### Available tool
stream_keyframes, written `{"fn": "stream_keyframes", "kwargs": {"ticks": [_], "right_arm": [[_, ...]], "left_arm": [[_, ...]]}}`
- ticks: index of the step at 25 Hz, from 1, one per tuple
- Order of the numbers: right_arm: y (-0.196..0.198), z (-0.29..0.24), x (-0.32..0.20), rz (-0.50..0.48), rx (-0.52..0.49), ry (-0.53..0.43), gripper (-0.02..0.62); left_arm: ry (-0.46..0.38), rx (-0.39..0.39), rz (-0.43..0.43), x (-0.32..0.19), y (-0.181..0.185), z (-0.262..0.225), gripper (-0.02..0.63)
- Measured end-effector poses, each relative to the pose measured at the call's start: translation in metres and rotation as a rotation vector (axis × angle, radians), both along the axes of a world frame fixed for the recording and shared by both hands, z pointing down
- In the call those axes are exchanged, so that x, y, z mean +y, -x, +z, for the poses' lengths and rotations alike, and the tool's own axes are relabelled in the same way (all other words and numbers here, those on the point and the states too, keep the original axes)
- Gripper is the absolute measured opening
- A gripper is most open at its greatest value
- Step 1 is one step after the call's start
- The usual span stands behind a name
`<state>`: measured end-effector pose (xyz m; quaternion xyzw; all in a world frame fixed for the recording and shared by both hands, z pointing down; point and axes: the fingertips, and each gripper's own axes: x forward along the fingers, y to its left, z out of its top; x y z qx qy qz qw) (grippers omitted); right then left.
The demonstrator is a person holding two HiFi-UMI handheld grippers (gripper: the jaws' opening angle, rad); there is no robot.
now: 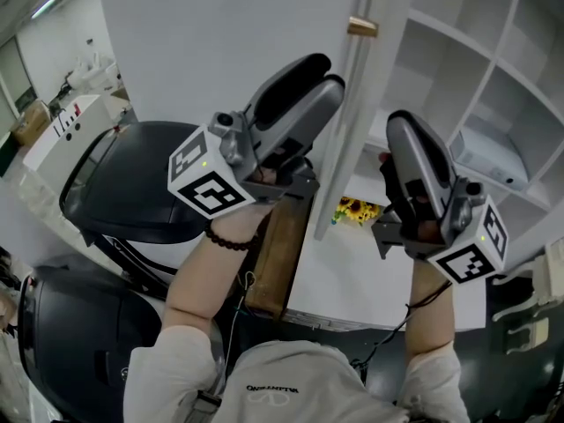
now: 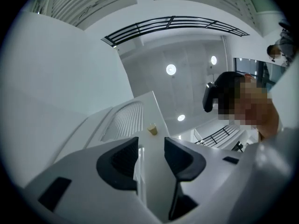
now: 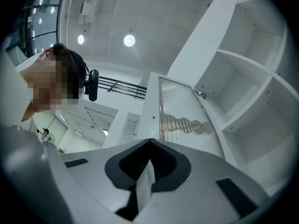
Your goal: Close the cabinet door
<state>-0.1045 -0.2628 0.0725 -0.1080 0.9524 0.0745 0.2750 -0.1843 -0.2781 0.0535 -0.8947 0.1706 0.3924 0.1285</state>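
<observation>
The white cabinet door (image 1: 229, 33) stands ajar, seen edge-on, with a brass knob (image 1: 362, 26) near its top. My left gripper (image 1: 322, 73) points up against the door's left face, just below the knob. In the left gripper view the gripper (image 2: 151, 148) is open, with the door's edge (image 2: 152, 171) running up between its jaws to the knob (image 2: 152, 129). My right gripper (image 1: 401, 126) is raised on the other side of the door edge, in front of the shelves. In the right gripper view its pads (image 3: 149, 143) meet, shut on nothing, below the door's ribbed glass panel (image 3: 182, 115).
Open white shelves (image 1: 493, 77) fill the right side, with a white box (image 1: 485, 152) on one. Yellow sunflowers (image 1: 355, 210) lie on the lower shelf behind the door edge. A wooden piece (image 1: 278, 254) hangs below the left hand. Dark scooters (image 1: 132, 183) stand to the left.
</observation>
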Motion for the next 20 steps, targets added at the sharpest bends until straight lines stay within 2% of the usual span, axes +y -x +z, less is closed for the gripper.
{"fn": "stream_keyframes", "kwargs": {"ticks": [7, 15, 20], "right_arm": [[0.004, -0.009, 0.005, -0.013, -0.008, -0.014, 0.011], [0.003, -0.015, 0.009, -0.001, -0.022, -0.029, 0.011], [0.004, -0.017, 0.011, -0.005, -0.024, -0.035, 0.011]], "left_arm": [[-0.031, -0.011, 0.081, 0.005, -0.011, -0.026, 0.175], [-0.030, -0.011, 0.134, 0.003, -0.012, -0.037, 0.175], [-0.020, -0.001, 0.206, 0.004, -0.016, -0.043, 0.163]]}}
